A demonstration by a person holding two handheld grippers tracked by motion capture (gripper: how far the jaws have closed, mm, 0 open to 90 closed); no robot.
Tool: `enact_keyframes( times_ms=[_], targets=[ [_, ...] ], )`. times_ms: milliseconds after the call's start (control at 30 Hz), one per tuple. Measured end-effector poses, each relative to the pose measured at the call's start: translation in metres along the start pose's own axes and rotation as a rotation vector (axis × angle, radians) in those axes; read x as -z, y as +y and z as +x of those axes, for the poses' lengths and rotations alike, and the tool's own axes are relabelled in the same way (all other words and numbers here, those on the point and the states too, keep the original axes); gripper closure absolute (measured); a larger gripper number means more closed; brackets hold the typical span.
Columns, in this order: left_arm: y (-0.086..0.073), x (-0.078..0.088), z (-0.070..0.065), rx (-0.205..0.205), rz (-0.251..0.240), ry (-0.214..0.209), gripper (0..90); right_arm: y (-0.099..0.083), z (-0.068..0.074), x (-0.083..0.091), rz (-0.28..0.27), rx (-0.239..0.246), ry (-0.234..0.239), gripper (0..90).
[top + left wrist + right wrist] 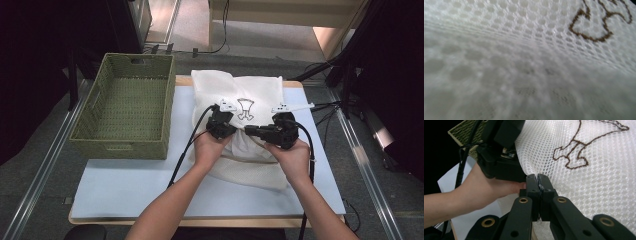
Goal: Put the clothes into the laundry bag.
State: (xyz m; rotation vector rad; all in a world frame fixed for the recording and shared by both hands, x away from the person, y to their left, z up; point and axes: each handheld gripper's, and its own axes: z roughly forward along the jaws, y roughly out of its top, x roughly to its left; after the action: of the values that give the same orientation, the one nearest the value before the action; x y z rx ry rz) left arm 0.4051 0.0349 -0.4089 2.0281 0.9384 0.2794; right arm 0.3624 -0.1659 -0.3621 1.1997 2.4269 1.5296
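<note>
A white mesh bag (260, 87) with a brown stitched figure (245, 107) lies on the table's middle. Both hands hold grippers side by side on its near half. My right gripper (248, 131) points left; in the right gripper view its jaws (538, 181) are pressed together on a thin fold at the mesh bag's (599, 182) edge. My left gripper (227, 127) sits just left of it, nose down in the cloth. The left gripper view is pressed close against the mesh (524, 37) and the stitched figure (599, 25), so its jaws are hidden. The left gripper's black body (499, 162) is close beside the right jaws.
An empty green woven basket (125, 142) stands on the table's left side, its corner also in the right gripper view (466, 131). A pale mat (130, 185) covers the tabletop. Cables trail from both grippers toward the person. Metal rails run along both table sides.
</note>
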Motion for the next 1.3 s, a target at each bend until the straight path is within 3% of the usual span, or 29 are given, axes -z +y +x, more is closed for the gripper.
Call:
enact_keyframes(
  times_ms=[100, 233, 500, 633, 733, 800, 867, 933, 1133, 1300],
  targets=[
    [0.002, 0.009, -0.003, 0.004, 0.011, -0.055, 90.0, -0.001, -0.002, -0.001, 0.004, 0.003, -0.014, 90.0],
    [0.000, 0.027, -0.010, -0.044, 0.029, -0.099, 90.0, -0.001, -0.004, 0.001, 0.005, -0.008, -0.017, 90.0],
    [-0.008, 0.063, -0.024, -0.119, 0.028, -0.142, 90.0, 0.000, -0.004, 0.000, 0.003, -0.006, -0.016, 90.0],
    [-0.015, 0.061, -0.034, -0.142, 0.059, -0.171, 90.0, 0.000, -0.004, 0.001, -0.001, -0.010, -0.016, 90.0],
    [-0.023, 0.052, -0.040, -0.136, 0.070, -0.204, 90.0, 0.001, -0.004, 0.002, -0.004, -0.010, -0.020, 90.0],
    [-0.028, 0.043, -0.043, -0.156, 0.099, -0.209, 90.0, 0.001, -0.005, 0.003, -0.006, -0.011, -0.015, 90.0],
    [-0.034, 0.031, -0.042, -0.176, 0.109, -0.189, 90.0, 0.001, -0.005, 0.003, -0.006, -0.010, -0.012, 90.0],
    [-0.037, 0.018, -0.036, -0.142, 0.120, -0.178, 90.0, 0.001, -0.004, 0.002, -0.007, -0.013, -0.013, 90.0],
    [-0.028, -0.003, -0.018, -0.102, 0.056, -0.110, 90.0, 0.000, -0.006, 0.002, -0.002, -0.019, -0.016, 90.0],
    [-0.023, -0.010, -0.018, -0.095, 0.015, -0.045, 90.0, -0.001, -0.009, -0.001, 0.006, -0.022, -0.020, 90.0]
  ],
)
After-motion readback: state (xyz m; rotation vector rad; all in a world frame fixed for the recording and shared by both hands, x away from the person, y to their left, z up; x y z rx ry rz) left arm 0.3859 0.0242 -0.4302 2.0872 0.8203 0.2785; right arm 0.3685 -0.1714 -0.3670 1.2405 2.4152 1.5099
